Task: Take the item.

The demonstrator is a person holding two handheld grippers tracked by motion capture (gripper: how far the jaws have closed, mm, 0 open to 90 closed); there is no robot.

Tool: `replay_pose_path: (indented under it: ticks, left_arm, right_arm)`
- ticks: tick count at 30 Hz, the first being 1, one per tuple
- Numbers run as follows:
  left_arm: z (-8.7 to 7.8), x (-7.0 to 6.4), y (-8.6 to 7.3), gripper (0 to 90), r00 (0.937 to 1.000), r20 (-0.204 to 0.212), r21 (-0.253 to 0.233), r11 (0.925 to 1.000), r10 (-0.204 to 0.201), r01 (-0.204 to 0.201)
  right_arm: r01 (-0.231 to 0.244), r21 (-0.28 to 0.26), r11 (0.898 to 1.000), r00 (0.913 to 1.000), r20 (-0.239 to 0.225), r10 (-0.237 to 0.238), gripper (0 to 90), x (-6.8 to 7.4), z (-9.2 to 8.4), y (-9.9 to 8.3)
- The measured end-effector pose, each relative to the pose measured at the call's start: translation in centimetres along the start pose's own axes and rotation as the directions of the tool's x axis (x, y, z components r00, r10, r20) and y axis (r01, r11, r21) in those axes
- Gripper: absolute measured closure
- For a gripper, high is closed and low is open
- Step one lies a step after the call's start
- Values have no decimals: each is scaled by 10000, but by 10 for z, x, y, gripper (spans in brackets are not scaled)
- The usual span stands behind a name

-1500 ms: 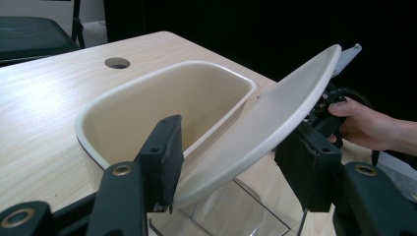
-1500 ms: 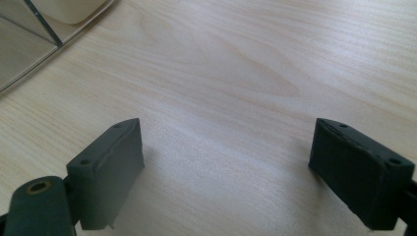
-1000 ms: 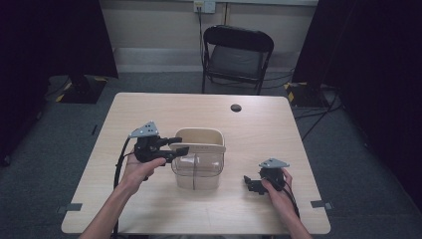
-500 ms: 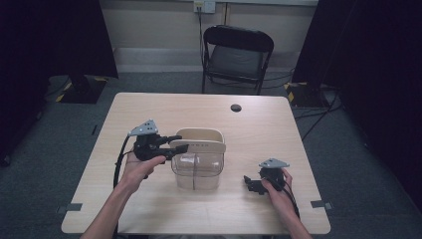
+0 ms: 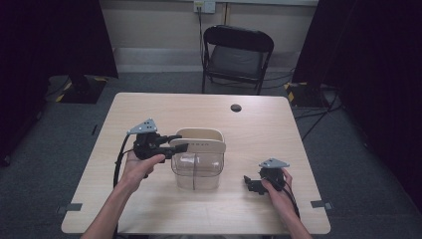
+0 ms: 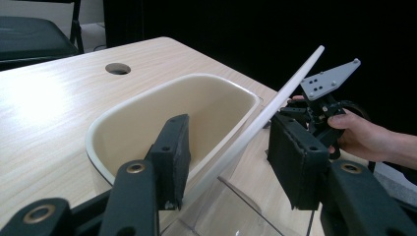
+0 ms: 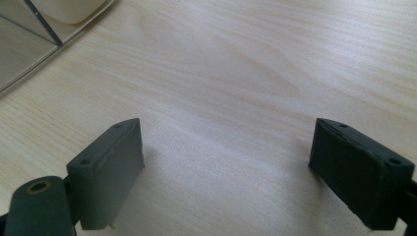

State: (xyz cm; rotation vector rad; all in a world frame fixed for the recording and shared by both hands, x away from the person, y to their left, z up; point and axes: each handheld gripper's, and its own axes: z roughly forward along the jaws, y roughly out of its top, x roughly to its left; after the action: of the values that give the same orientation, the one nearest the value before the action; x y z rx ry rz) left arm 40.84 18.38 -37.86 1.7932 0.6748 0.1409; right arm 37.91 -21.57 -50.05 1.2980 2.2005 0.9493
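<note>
High view: a pale wooden tabletop (image 5: 149, 114) takes up the middle of the scene, with grey floor around it and dark curtains at either side. A black folding chair (image 5: 236, 55) stands off the tabletop at 12 o'clock. At the centre sits a clear plastic container (image 5: 196, 173) with a cream tub (image 5: 199, 133) nested in its top. A thin cream lid (image 5: 199, 145) lies across the near rim. Nothing stands between either hand and the container.

The person's left tongs (image 5: 180, 142) reach in from 9 o'clock and meet the lid's left end. Their jaws have just been closing, and they now grip the lid. The right tongs (image 5: 247, 183) rest at 4 o'clock, well apart from the container, jaws pointing towards it. A small round cable hole (image 5: 236, 107) lies at 1 o'clock, near the far edge.

Left gripper view adds what the overhead angle hides. The lid (image 6: 290, 83) stands tilted, rising slantwise between the two black pads of the left tongs (image 6: 231, 162). Behind it the tub (image 6: 147, 118) is hollow. The right hand (image 6: 364, 135) shows beyond.

Right gripper view looks along the right tongs (image 7: 226, 162), spread wide over bare wood and holding nothing. A corner of the container (image 7: 24, 44) sits at 10 o'clock.
</note>
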Motion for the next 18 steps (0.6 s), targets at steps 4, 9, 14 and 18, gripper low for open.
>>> replay_pose_path:
  ticks: [4,9,14,18]
  left_arm:
    - [0,0,0,509,10000,14,8,10000,15,-15]
    - [0,1,0,510,10000,33,-3,10000,-8,8]
    - [0,1,0,511,10000,32,-15,10000,-63,63]
    - [0,1,0,511,10000,28,-27,10000,-76,76]
  right_arm:
    - [-17,8,10000,10000,-1,17,123,0,0,0]
    - [0,0,10000,10000,0,0,123,0,0,0]
    - [-8,4,10000,10000,0,8,123,0,0,0]
    - [-2,1,10000,10000,-1,2,123,0,0,0]
